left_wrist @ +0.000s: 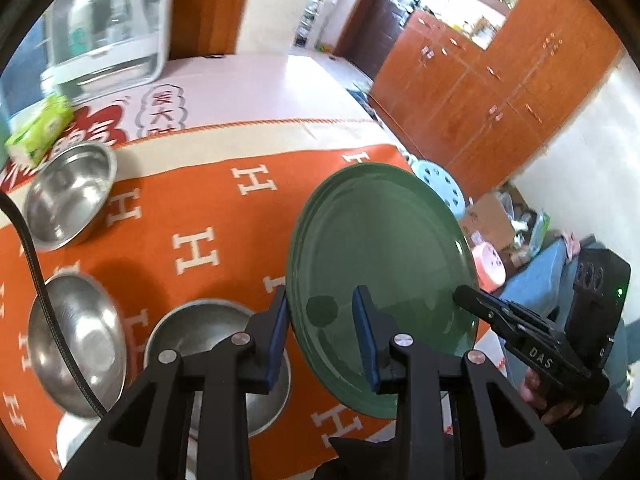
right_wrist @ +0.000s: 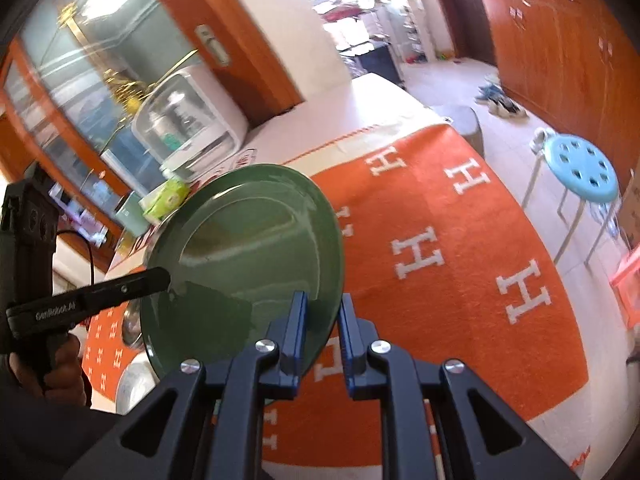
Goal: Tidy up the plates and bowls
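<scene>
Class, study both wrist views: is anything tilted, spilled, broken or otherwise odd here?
Only the green plate stands out: it is off the orange cloth, steeply tilted, gripped at opposite rims by the left gripper and right gripper. Nothing looks spilled or broken.

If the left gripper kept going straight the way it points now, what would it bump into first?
Nothing new at first: the left gripper already clamps the green plate, held aloft with the right gripper. Past the rim it would probably meet the orange cloth, though depth is unclear.
</scene>
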Tool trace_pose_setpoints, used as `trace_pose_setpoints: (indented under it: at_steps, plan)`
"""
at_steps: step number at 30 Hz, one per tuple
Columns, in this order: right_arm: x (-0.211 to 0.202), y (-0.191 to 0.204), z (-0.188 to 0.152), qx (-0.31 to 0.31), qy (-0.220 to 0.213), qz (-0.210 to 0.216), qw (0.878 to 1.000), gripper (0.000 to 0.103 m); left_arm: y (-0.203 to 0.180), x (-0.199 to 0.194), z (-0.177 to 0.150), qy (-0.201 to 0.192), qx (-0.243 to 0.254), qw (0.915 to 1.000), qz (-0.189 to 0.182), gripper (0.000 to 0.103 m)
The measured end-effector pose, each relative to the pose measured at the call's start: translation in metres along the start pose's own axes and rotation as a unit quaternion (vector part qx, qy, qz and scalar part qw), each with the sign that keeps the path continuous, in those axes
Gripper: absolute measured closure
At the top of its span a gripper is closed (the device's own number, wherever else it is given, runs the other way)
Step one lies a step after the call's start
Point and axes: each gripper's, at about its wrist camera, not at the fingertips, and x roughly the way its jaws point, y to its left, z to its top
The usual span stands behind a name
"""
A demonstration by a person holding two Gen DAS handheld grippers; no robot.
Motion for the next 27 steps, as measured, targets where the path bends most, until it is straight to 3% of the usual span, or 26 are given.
trace_pose_setpoints:
  at_steps: [8, 13, 22, 27]
  plan:
    - [-0.012, 0.043, -0.009, -0.080, 0.007, 0.028, 0.996, 0.088, 0.022, -0.050, -0.050, -0.048, -0.055, 0.9972, 0.016, 0.073]
    - [-0.012, 0.078, -0.019, -0.143, 0.023, 0.055, 0.988, 0.088, 0.044, -0.079, -0.078, -0.082, -0.101, 0.9909, 0.034, 0.073]
    - [0.001, 0.141, -0.047, -0.251, 0.080, 0.091, 0.960, 0.087, 0.089, -0.118, -0.134, -0.113, -0.183, 0.9737, 0.075, 0.073]
    - [0.010, 0.178, -0.067, -0.308, 0.113, 0.108, 0.939, 0.086, 0.116, -0.134, -0.161, -0.121, -0.226, 0.9619, 0.095, 0.073]
